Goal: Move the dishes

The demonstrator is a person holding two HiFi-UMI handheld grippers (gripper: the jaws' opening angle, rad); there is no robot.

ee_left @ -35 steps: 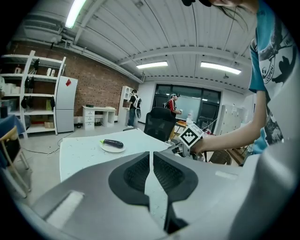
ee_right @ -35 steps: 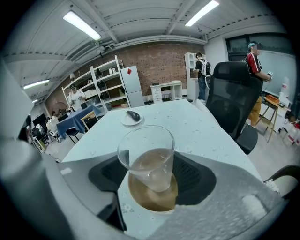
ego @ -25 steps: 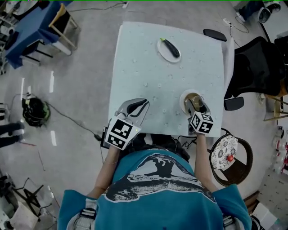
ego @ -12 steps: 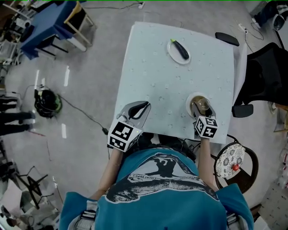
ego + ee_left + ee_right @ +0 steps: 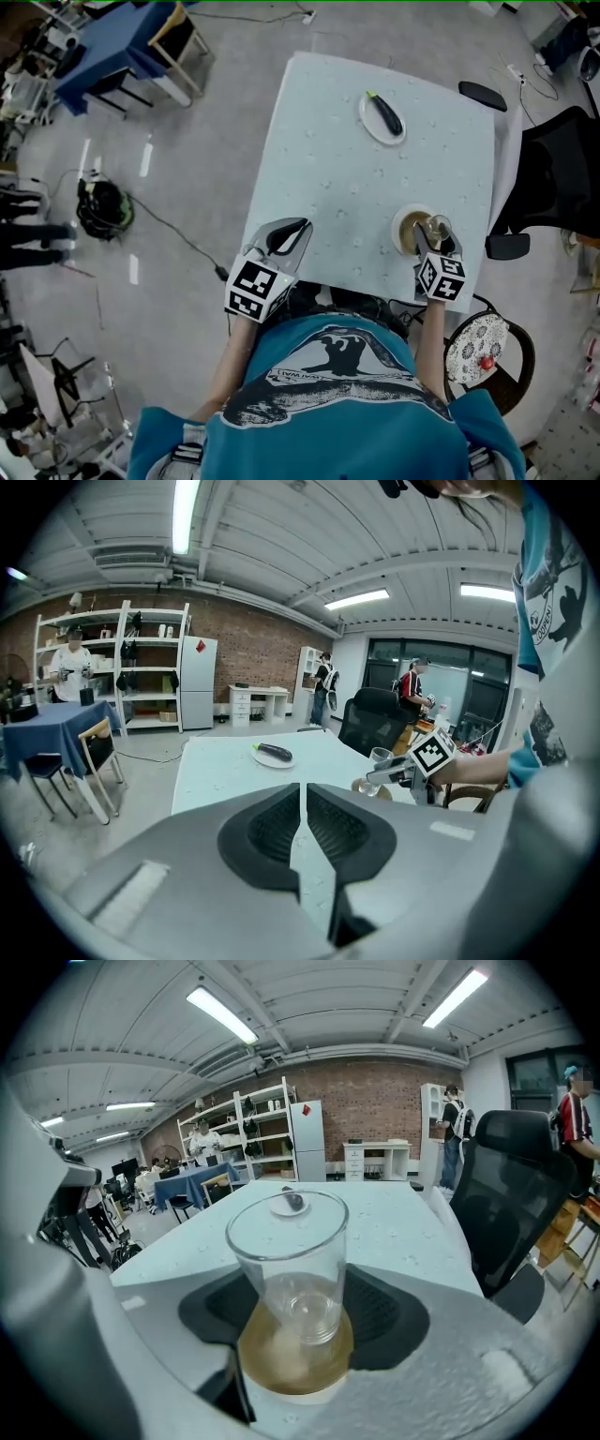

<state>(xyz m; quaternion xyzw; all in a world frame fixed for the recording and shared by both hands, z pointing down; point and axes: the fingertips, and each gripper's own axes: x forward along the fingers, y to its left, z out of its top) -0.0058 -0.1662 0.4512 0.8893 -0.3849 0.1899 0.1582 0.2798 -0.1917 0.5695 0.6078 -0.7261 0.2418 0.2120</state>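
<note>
Standing in a brick-walled workshop, leaning over a pale tabletop (image 5: 328, 169). Clamping a clear glass (image 5: 289, 1241) in the right claw (image 5: 437, 236), above a brown-centred saucer (image 5: 295, 1372) near the tabletop's near right corner. Holding the left claw (image 5: 302, 827) empty, with jaws all but together. Noting a plate (image 5: 367, 127) carrying an aubergine (image 5: 385, 112) at the far side. Probably risking a slip or tip of the smooth tapered glass, or knocking the saucer off the edge. Finding no readable brand: only square markers, and a shirt print too small to read.

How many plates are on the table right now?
2. One plate, holding an eggplant, is at the table's far side; the other is at the near right, under the glass between the right gripper's jaws.
</note>
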